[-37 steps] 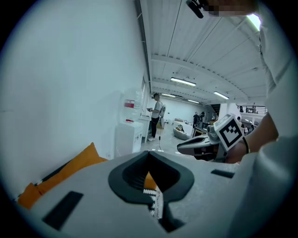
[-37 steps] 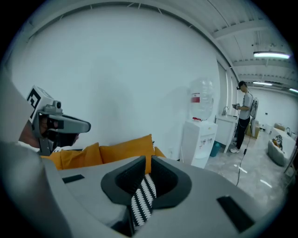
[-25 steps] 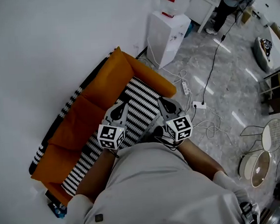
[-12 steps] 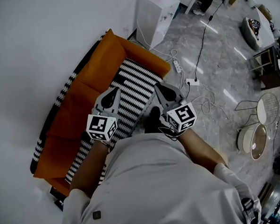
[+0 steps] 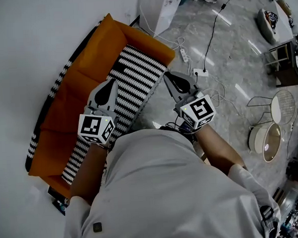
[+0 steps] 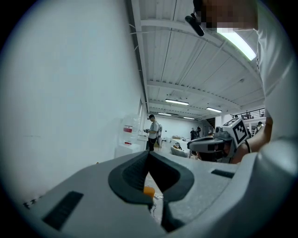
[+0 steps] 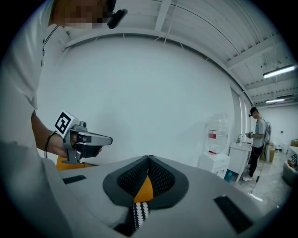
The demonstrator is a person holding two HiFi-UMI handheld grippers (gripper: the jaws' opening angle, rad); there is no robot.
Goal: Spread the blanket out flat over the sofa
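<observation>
Lying along the seat of the orange sofa (image 5: 79,82) at upper left, the striped blanket (image 5: 132,75) has the left claw (image 5: 110,85) over it and the right claw (image 5: 167,75) just past its front corner. Both claws are closed, holding nothing.

Sofa (image 5: 81,80) orange; blanket (image 5: 136,74) black-and-white striped; floor (image 5: 236,60) grey marbled; wall (image 5: 28,38) white.

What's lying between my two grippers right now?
The striped blanket on the orange sofa, beneath the gap between the left gripper and the right gripper; the head view shows it.
</observation>
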